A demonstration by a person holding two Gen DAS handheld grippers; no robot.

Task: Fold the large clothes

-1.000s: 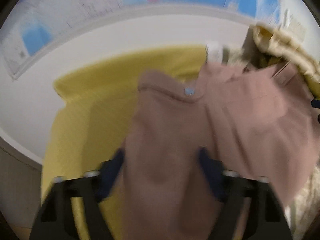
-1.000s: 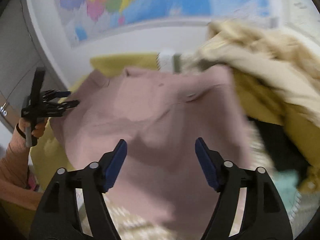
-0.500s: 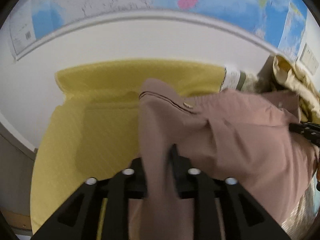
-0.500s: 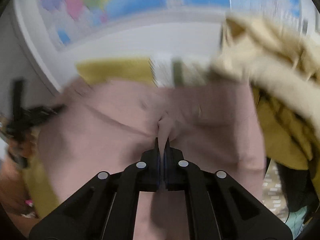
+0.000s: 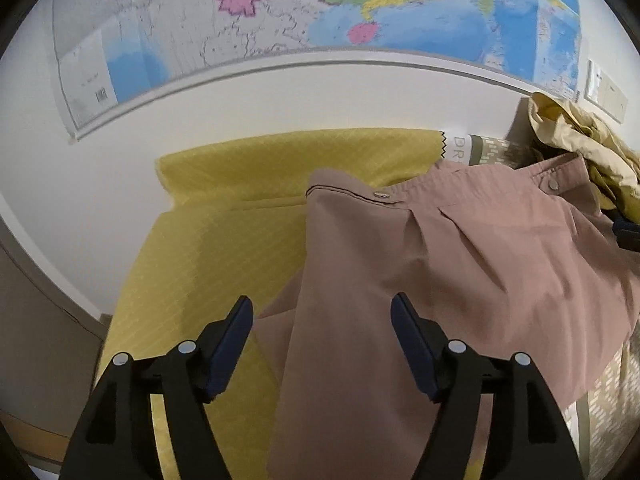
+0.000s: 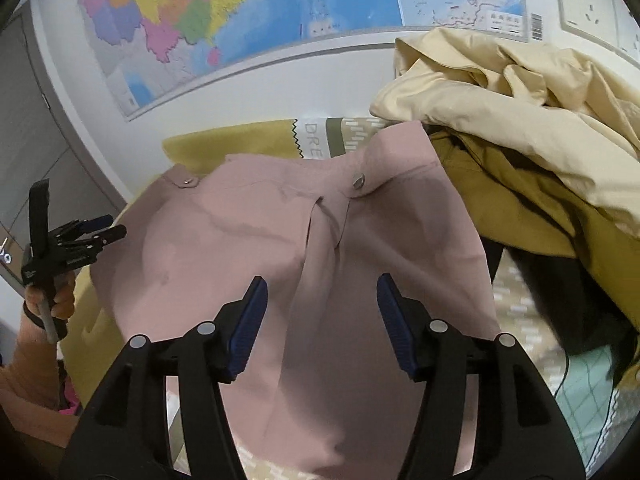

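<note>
Change since half a second back: both grippers were pinched shut on the pink cloth, now both stand wide apart with nothing between the pads. Left gripper (image 5: 322,314) hangs over the left side of the pink garment (image 5: 460,264); right gripper (image 6: 322,294) hangs over its middle, near the placket.

Pink garment, one, lies spread flat on the yellow sheet (image 5: 208,240), waistband toward the wall, two snap buttons showing: one (image 6: 359,179) near the placket, one (image 6: 186,179) at the garment's left corner.

Counts: one wall map (image 5: 280,20) behind the garment, one cream jacket (image 6: 520,100) heaped right of the garment with a mustard piece (image 6: 560,220) under it, one patterned cover (image 6: 352,132) past the waistband.

Edges and room: garment's left edge borders bare yellow sheet, open there. Right edge touches the clothes heap, tight. Sheet's far edge meets the wall just beyond the waistband.
</note>
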